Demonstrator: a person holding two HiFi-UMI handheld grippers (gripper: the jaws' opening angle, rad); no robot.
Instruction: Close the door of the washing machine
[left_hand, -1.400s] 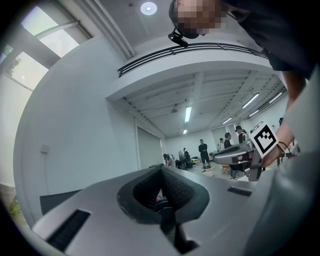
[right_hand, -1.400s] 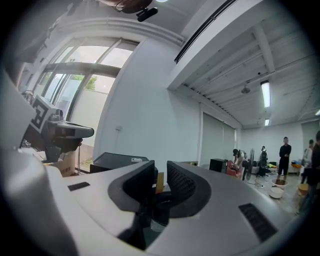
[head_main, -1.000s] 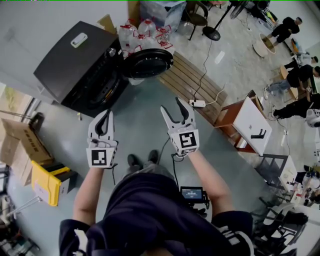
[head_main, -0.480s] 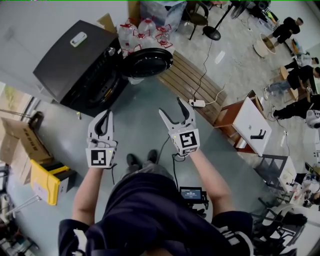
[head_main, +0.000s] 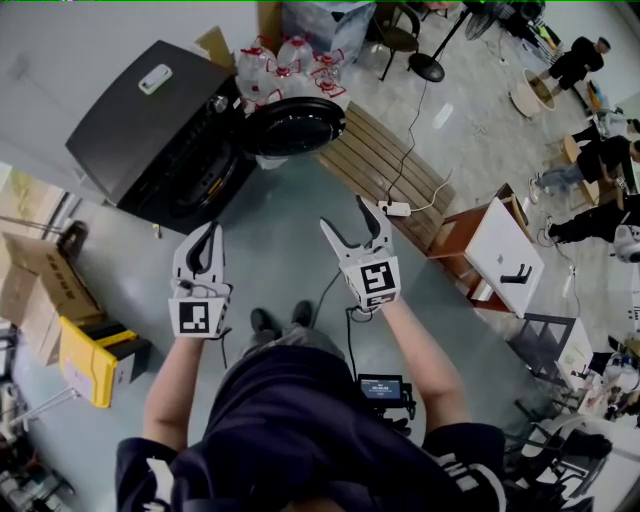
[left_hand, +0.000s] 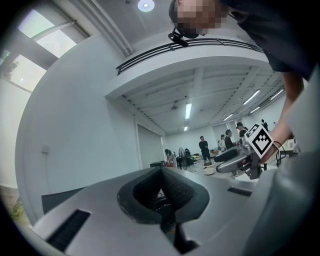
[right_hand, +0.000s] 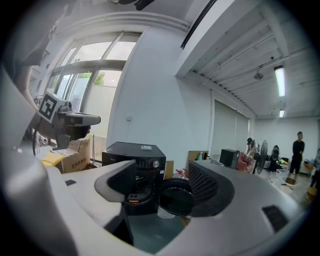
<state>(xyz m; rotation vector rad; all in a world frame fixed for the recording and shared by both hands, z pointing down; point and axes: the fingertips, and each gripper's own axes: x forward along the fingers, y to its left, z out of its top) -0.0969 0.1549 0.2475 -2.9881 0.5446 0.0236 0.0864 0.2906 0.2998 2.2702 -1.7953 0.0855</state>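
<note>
The washing machine (head_main: 160, 130) is parked against the pale wall at the upper left of the head view: a boxy thing, dark all over, with a flat matte top, and a small white item (head_main: 157, 80) is left lying on it. Its door (head_main: 295, 125) is swung right out to the side of the drum opening, so it's still not closed. The door is round, with a domed glossy dark window set in a thick black ring. Well short of it, over the smooth grey floor (head_main: 280, 250), both grippers are held up side by side.

The left gripper (head_main: 205, 245) is clenched with nothing in it; in its own view the ribbed black pads are seen pressed together inside the smooth grey shells. The right gripper (head_main: 358, 225) is released, its two curved fingers spread into a wide V. Nothing is caught between them, and the machine and its door are only framed far off through the gap.

Clear water jugs (head_main: 290, 60) with red caps are stacked behind the door, and a slatted wooden platform (head_main: 385, 165) is laid beside it with a white power strip (head_main: 393, 207) at its edge.

Compared with a second ago, the right jaws have just been opened wider. The door is left at the same angle and the left gripper hasn't been moved.
</note>
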